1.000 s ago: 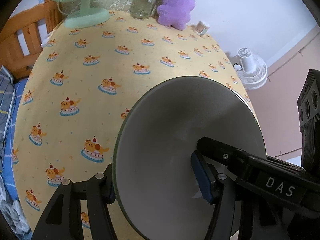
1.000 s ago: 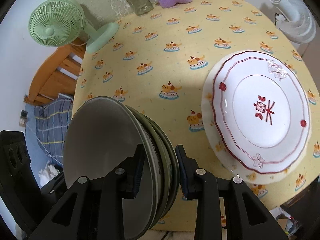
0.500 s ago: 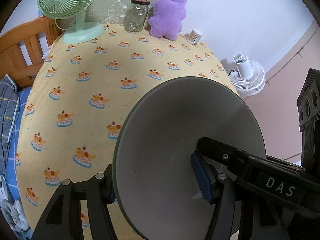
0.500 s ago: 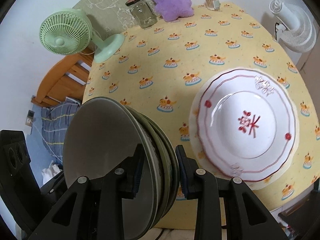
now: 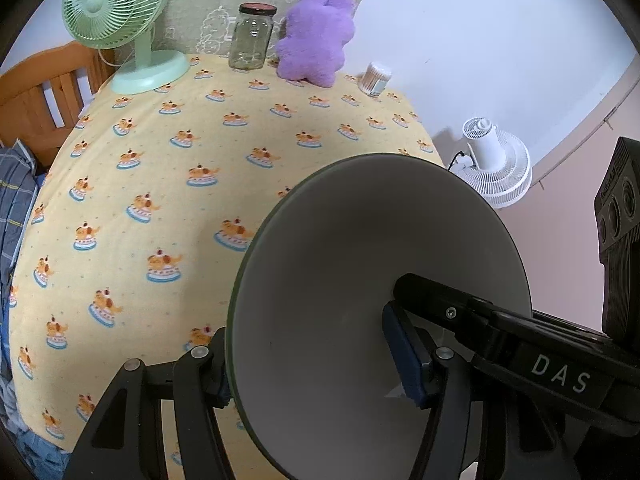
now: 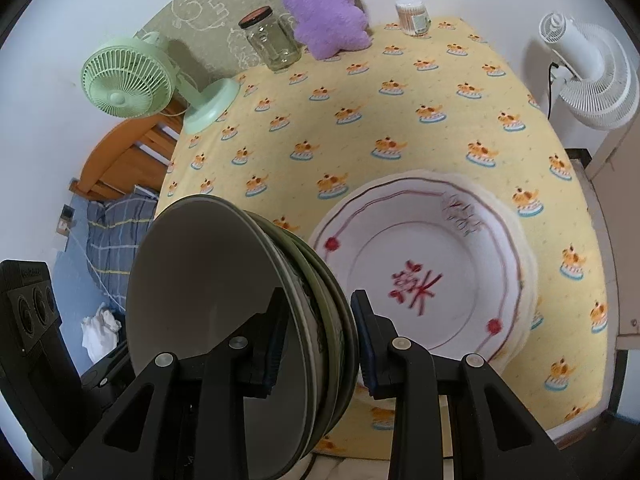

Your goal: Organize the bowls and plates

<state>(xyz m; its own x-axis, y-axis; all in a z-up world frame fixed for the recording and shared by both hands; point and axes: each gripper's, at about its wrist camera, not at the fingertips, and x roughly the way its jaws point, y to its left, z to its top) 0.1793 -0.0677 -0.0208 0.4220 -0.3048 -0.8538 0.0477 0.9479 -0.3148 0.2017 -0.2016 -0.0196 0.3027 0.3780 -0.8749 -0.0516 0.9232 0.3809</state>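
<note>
Bowls (image 6: 240,320) hang nested in a tilted stack above the table, pinched at opposite rims: my right gripper (image 6: 318,340) clamps one edge, my left gripper (image 5: 304,360) the other. Ahead and right of my right fingers sits the white plate (image 6: 424,272). I judge the stack should go down level, both grips matched, releasing only once it rests flat.

Both grippers are black plastic with silver screws and dark blue finger pads (image 5: 402,356). The left gripper (image 5: 316,364) has white letters "DAS" at 4 o'clock.
</note>
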